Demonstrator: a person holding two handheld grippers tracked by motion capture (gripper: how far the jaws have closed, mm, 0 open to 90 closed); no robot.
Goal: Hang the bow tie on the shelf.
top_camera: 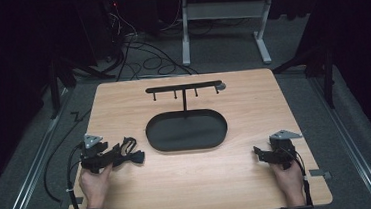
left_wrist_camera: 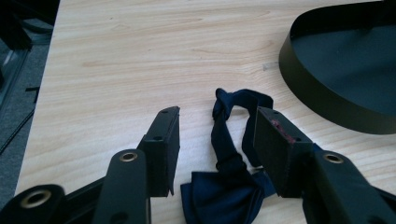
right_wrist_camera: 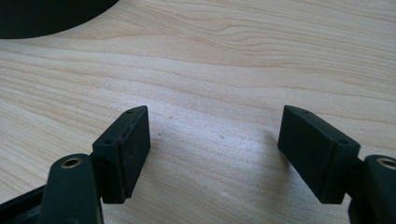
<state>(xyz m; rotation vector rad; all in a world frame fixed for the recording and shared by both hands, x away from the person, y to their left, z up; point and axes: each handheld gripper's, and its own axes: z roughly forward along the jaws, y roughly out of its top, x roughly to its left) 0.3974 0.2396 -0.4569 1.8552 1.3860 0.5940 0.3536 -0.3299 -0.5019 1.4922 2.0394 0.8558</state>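
A dark navy bow tie (left_wrist_camera: 224,189) lies flat on the wooden table (top_camera: 189,179), its strap looping away from me. My left gripper (left_wrist_camera: 217,114) is open, one jaw on each side of the tie, neither pressing on it. From above, the left gripper (top_camera: 113,154) sits at the table's left with the bow tie (top_camera: 132,155) at its tips. My right gripper (right_wrist_camera: 215,112) stands open over bare wood with nothing between its fingers. The high view puts the right gripper (top_camera: 258,154) near the front right of the table.
A black oval tray (top_camera: 185,130) occupies the table's middle, and a thin post rises from it to a hook bar (top_camera: 183,87). The tray's wall (left_wrist_camera: 327,100) stands close to the right of the tie. Cables and a desk frame (top_camera: 226,11) lie on the floor beyond.
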